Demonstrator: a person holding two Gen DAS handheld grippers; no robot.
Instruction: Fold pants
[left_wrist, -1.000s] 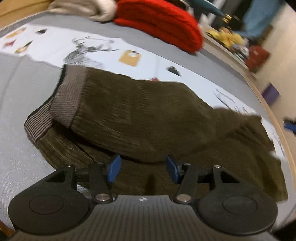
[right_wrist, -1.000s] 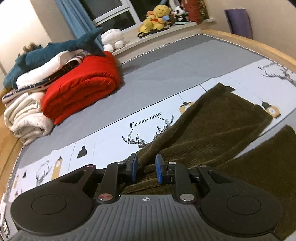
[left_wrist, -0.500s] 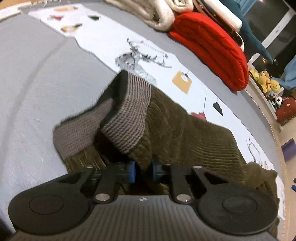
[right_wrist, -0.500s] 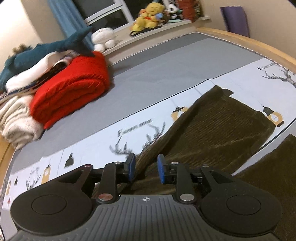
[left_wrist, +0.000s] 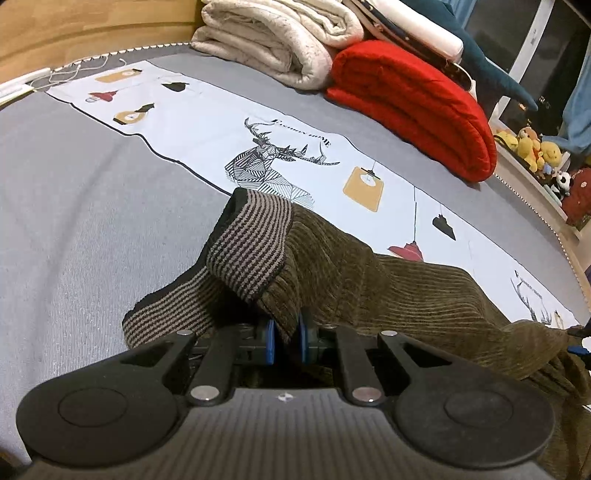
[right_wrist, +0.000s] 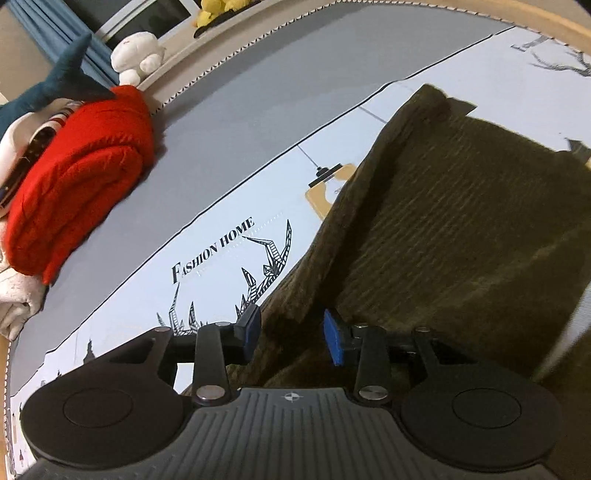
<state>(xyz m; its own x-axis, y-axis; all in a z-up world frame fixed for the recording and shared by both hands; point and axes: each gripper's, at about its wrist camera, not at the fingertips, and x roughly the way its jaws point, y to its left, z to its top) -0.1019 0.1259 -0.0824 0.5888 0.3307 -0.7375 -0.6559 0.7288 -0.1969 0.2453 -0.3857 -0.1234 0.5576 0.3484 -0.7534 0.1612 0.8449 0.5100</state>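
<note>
The left gripper pinches the pants beside their striped waistband; the right gripper stands spread over the fabric.

To our left of the pants we see open grey bed, flat and bare up to a white cable near the wooden edge. Ahead, the folded cream blanket and red blanket stack up as a barrier along the far side. The left tool has corduroy bunched between its pads. In the right view, printed sheet lies open beside the right tool, whose pads stand apart over the cloth.
</note>
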